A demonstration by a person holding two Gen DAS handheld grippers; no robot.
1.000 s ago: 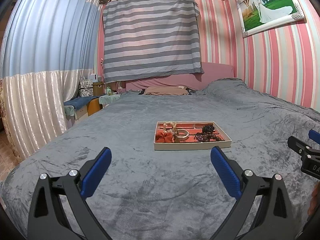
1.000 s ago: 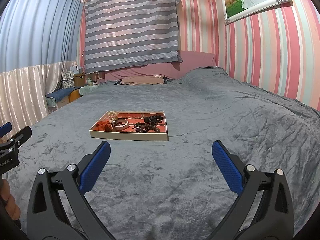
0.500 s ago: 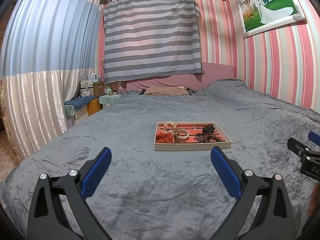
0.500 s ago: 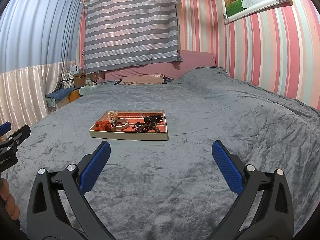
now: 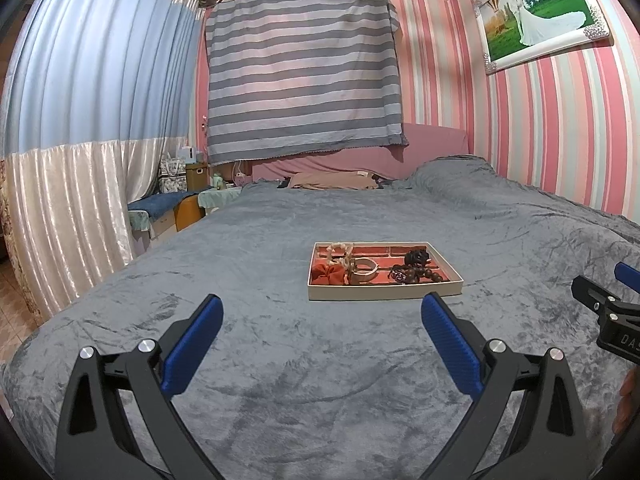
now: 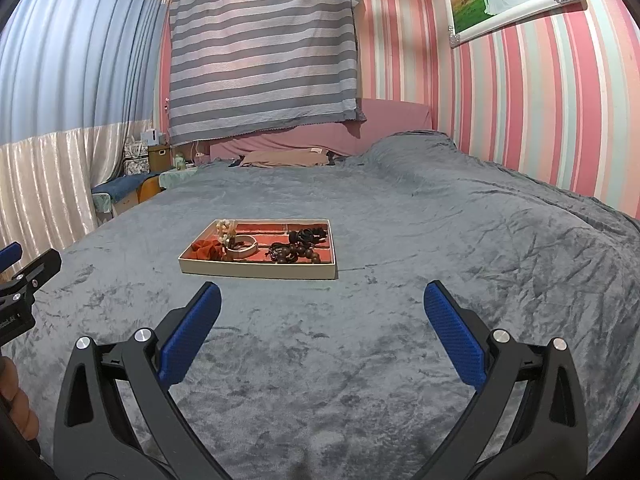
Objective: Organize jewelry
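- The left hand-held gripper [image 5: 322, 322] hangs over the grey bedspread [image 5: 320, 392] with its blue-padded fingers [image 5: 192, 344] spread wide and nothing between them.
- The right hand-held gripper [image 6: 322, 312] sits just beside it, likewise released and empty, its blue pads [image 6: 454, 332] well apart.
- Ahead of both, out on the middle of the bed, lies a shallow cream jewelry tray [image 5: 384, 293] with a red lining, flat on the blanket and clear of either gripper.
- In the tray's left part I see an orange-red scrunchie [image 5: 328, 274], a pale bangle [image 5: 363, 276] just beside it and a string of light beads [image 5: 339, 251] behind.
- In the right part a dark wooden bead bracelet [image 5: 418, 274] lies near the front wall, with a black hair tie [image 5: 417, 257] behind it.
- From the right wrist view the tray [image 6: 256, 271] sits left of centre.
- A framed wedding photo [image 5: 538, 14] hangs on the pink striped wall, and a grey striped cloth [image 5: 302, 76] covers the far end.
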